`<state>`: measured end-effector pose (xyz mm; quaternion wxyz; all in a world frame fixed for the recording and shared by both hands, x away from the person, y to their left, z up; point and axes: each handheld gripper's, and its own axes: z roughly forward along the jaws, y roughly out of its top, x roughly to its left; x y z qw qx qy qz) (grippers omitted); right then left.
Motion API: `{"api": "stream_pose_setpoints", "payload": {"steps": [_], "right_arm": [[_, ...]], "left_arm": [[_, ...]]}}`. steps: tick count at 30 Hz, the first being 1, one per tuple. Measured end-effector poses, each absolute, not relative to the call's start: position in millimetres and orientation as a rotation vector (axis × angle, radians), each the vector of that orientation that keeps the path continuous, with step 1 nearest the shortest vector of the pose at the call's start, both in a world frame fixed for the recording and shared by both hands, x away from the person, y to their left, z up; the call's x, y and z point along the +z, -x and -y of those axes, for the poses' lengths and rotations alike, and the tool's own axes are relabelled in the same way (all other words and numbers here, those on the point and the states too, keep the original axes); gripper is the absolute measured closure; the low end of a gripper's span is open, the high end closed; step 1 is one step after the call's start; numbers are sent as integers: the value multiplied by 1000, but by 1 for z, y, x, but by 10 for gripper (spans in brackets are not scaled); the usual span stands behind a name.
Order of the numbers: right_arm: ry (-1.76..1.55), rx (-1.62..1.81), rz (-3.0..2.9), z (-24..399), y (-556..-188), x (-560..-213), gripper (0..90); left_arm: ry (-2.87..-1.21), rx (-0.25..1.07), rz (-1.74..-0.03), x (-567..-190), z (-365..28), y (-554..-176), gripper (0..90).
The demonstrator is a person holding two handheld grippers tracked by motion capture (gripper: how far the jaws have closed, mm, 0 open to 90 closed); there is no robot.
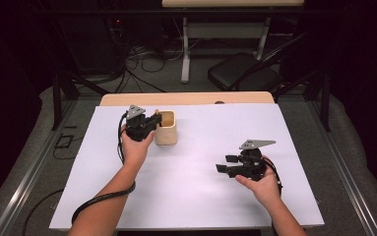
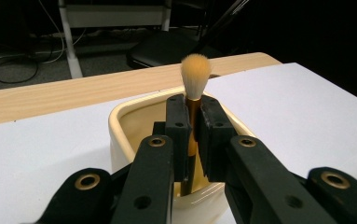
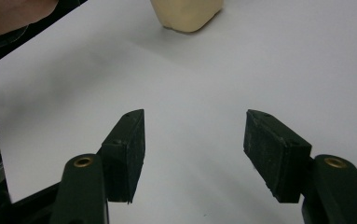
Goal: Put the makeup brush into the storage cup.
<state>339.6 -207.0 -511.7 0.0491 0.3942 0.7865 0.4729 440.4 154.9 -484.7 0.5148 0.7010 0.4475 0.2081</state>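
A cream square cup (image 1: 167, 129) stands on the white sheet toward the back left. In the left gripper view my left gripper (image 2: 194, 126) is shut on a makeup brush (image 2: 195, 77) with a gold ferrule and tan bristles pointing up. The brush's dark lower end hangs inside the cup (image 2: 134, 116), just above its near wall. From the high view the left gripper (image 1: 155, 119) sits at the cup's left rim. My right gripper (image 1: 224, 163) rests low over the sheet at the right, pointing left; its jaws (image 3: 192, 154) stand open with nothing between them.
The white sheet (image 1: 201, 196) covers a wooden table (image 1: 186, 98) whose far edge shows behind it. A black chair (image 1: 242, 71) and a table leg stand beyond, with cables on the floor. The cup's base (image 3: 188, 14) lies far ahead of the right jaws.
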Motion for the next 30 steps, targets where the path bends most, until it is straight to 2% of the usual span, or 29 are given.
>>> {"api": "stream_pose_setpoints", "payload": {"steps": [7, 12, 15, 20, 30], "right_arm": [[-1203, 1443, -2394, 207, -340, -512, 384], [-1200, 1442, -2394, 207, -340, -512, 384], [-1200, 1439, -2398, 207, -340, -511, 384], [-1199, 1439, -2399, 207, -340, -511, 384], [-1199, 1445, -2394, 206, -339, -511, 384]], "left_arm": [[-1690, 503, -1086, -485, -155, -440, 821], [-1690, 524, -1084, -485, -154, -441, 697], [-1687, 550, -1089, -486, -153, -442, 570], [-1672, 551, -1106, -487, -155, -443, 447], [-1672, 570, -1112, -486, -158, -442, 378]]}}
